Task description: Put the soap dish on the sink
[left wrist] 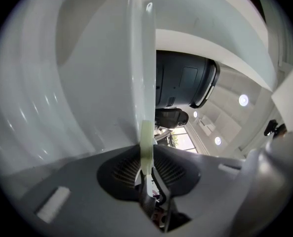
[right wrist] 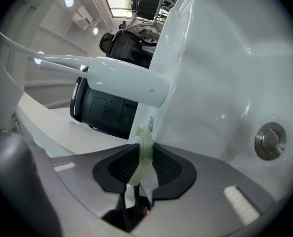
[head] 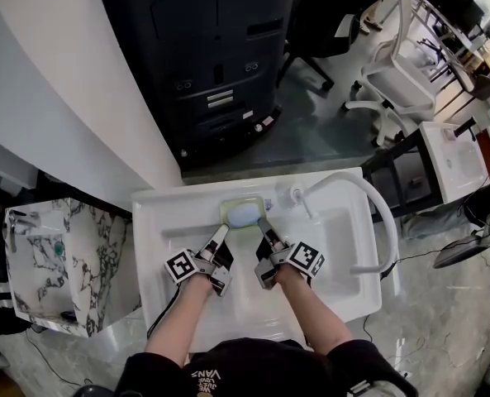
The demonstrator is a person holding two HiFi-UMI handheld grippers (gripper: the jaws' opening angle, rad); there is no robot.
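Note:
A pale green soap dish (head: 243, 212) holding a bluish soap bar sits on the back ledge of the white sink (head: 158, 222), left of the tap base. My left gripper (head: 221, 232) is shut on the dish's near left rim, and my right gripper (head: 264, 224) is shut on its near right rim. In the left gripper view the thin green rim (left wrist: 146, 144) stands edge-on between the dark pads (left wrist: 124, 169). In the right gripper view the same kind of green edge (right wrist: 145, 149) is pinched between the pads (right wrist: 168, 169). Both grippers reach across the basin.
A white tap base (head: 294, 194) with a long curved spout (head: 383, 213) stands right of the dish; the spout (right wrist: 111, 75) crosses the right gripper view. The basin drain (right wrist: 270, 141) lies lower right. A marbled sink (head: 54, 263) stands left, a dark cabinet (head: 211, 64) behind.

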